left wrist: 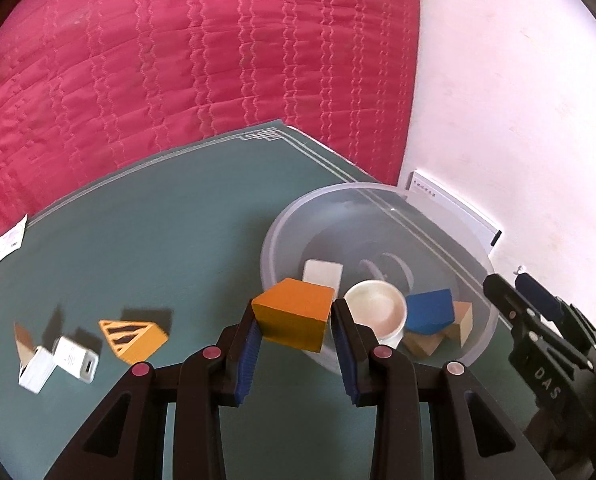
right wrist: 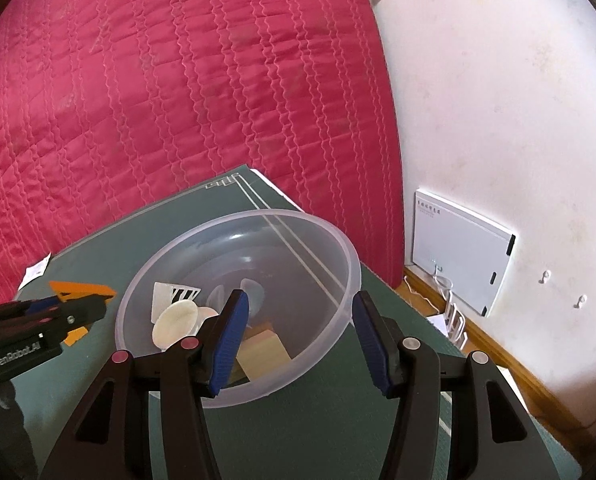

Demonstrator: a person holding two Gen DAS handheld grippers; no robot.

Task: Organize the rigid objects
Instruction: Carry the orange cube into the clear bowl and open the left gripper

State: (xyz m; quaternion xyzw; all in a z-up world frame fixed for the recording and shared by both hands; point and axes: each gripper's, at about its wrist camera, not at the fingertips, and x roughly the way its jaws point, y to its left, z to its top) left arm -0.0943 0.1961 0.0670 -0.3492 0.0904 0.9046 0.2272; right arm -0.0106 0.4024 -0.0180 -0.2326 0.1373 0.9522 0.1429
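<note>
- A dark green mat with a pale line border and a knot motif at its corner is covering the surface (left wrist: 170, 240), which is standing against a bed under a quilted crimson bedspread (left wrist: 178, 60).
- A whitish wall (right wrist: 498, 100) is running along the right side, carrying a flat white box (right wrist: 462, 248), with a wooden skirting strip at its foot.
- A clear plastic bowl (left wrist: 438, 216) is sitting near the mat's right edge, holding a white block, a round cream lid (left wrist: 374, 312), a blue block (left wrist: 430, 310) and some plain wooden blocks.
- The left gripper (left wrist: 294, 316) is clamping an orange block (left wrist: 294, 318) between its blue-padded fingers, just at the bowl's near-left rim.
- The right gripper (right wrist: 300, 320) is hovering over the bowl's near side with its fingers standing apart and gripping nothing.
- Lying on the mat to the left, well apart from the bowl, are an orange striped wedge (left wrist: 132, 336), two small white adapter-like pieces (left wrist: 76, 354) and a brown piece, all somewhat blurred.
- A white slip of paper (left wrist: 8, 242) is resting at the mat's far-left edge.
</note>
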